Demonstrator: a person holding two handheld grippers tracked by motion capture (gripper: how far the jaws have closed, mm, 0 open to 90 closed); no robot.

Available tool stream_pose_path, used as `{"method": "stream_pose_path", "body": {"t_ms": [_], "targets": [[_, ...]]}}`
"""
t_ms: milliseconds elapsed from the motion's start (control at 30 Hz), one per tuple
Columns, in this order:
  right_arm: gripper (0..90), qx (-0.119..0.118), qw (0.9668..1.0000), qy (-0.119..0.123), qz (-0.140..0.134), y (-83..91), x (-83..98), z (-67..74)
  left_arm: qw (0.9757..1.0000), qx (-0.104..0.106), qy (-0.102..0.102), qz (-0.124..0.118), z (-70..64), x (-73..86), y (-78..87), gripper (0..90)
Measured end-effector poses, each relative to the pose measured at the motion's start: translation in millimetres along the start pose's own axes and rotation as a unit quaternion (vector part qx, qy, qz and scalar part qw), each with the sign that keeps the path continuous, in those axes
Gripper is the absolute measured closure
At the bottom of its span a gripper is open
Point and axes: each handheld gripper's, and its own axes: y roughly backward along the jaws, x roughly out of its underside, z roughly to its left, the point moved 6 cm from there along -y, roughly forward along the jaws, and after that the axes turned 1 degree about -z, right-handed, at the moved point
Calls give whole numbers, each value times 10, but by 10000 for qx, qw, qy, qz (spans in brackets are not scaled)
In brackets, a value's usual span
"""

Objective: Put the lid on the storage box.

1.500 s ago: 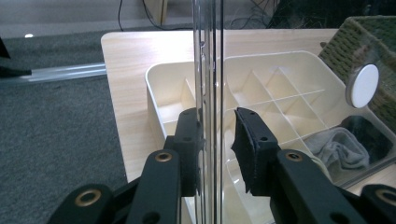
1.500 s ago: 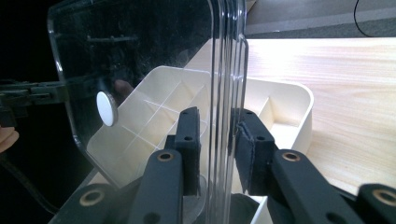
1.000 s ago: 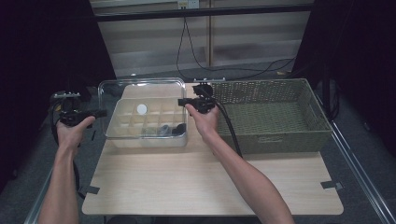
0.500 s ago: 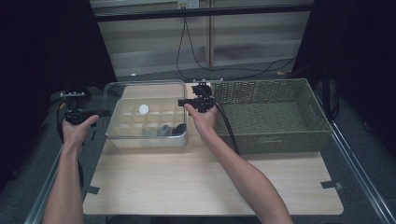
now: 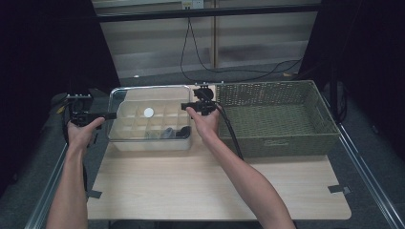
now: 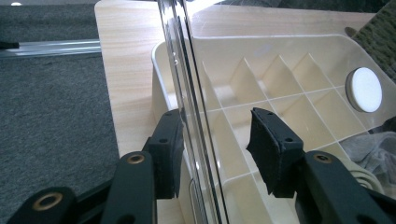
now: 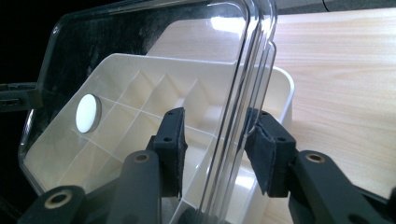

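Clear plastic is what you have at both ends: the see-through lid (image 5: 149, 102) lies over the cream divided box (image 5: 152, 142), which sits on the wooden table (image 5: 215, 186) just left of the woven green basket (image 5: 277, 117).

Your left gripper (image 5: 109, 115) is at the box's left end. In the left gripper view (image 6: 215, 147) its jaws straddle the lid's edge — one pad close against the outer rim, the other standing clear over the compartments. They have just been opening, with the lid's rim between them and no firm pinch on it.

Your right gripper (image 5: 184, 106) is at the box's right end, next to the basket. In the right gripper view (image 7: 215, 151) the lid's rim runs between the jaws with a gap on either side; these too have just been opening and are not clamped on the lid.

A white round disc (image 5: 149, 112) shows near the middle of the box, and dark items (image 5: 172, 132) lie in the near compartments toward the basket.
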Motion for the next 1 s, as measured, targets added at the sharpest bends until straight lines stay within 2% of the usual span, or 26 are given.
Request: {"method": "stream_pose_path", "body": {"t_ms": [200, 400, 500, 633, 733, 900, 1000], "targets": [[556, 35, 9999, -73, 71, -74, 35, -50, 10000, -13, 13, 97, 23, 23, -73, 543], [532, 140, 9997, -101, 146, -119, 62, -71, 9998, 42, 173, 58, 33, 51, -136, 526], [517, 172, 9996, -116, 180, -149, 79, -84, 9998, 11, 176, 107, 37, 62, -175, 504], [509, 177, 9993, -225, 256, -197, 109, -118, 9996, 59, 203, 166, 57, 84, -219, 483], [495, 210, 9992, -204, 285, -224, 126, -131, 9995, 95, 237, 207, 69, 99, -248, 475], [476, 355, 9985, -137, 387, -258, 167, -159, 9991, 42, 290, 291, 53, 116, -324, 428], [468, 411, 9982, -122, 412, -264, 189, -171, 9991, 55, 254, 342, 59, 136, -341, 413]]}}
